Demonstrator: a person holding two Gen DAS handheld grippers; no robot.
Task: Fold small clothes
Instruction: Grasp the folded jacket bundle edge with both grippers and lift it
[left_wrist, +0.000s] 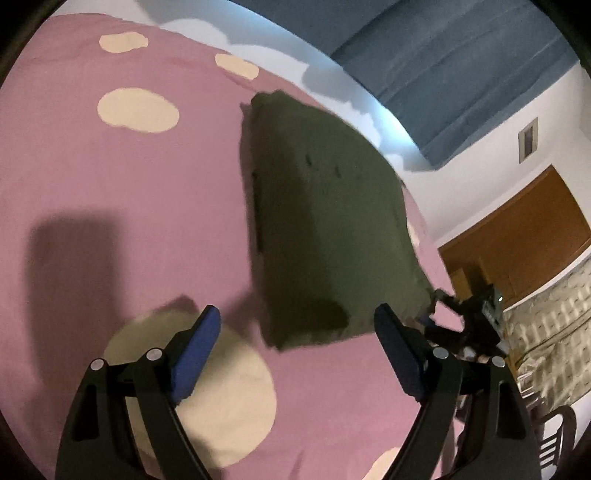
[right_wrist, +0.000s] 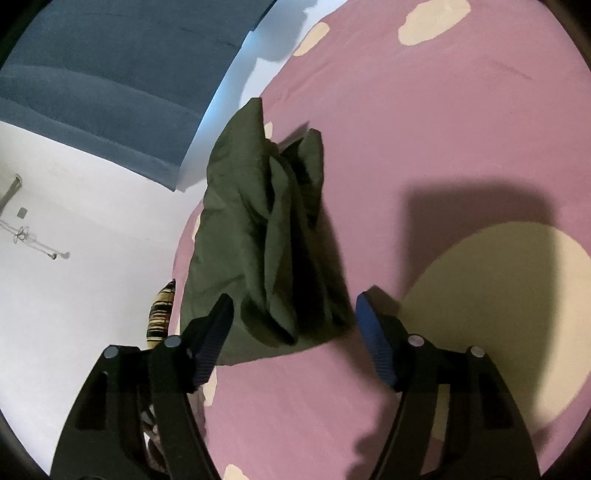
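Pink bedsheet (left_wrist: 110, 192) with cream cloud patches fills most of both views; bare sheet lies open to the left of the left gripper (left_wrist: 297, 334) and to the right of the right gripper (right_wrist: 293, 321). Bed edge curves past the garment on the far side in each view, with white wall (right_wrist: 74, 295) and blue headboard panel (left_wrist: 461, 74) beyond. Olive-green garment (left_wrist: 325, 221) lies on the sheet directly ahead of both tools, near that bed edge; in the left view it reads as a flat, roughly rectangular fold, in the right view as a bunched stack with loose folds (right_wrist: 280, 229) on top. Left gripper: jaws spread wide, released, nothing between the blue pads (left_wrist: 195, 350); garment's near hem sits just beyond the tips. Right gripper: jaws wide apart, released, garment's near end between the tips; contact cannot be told. Brown wooden door (left_wrist: 517, 236) to the right of the left tool.
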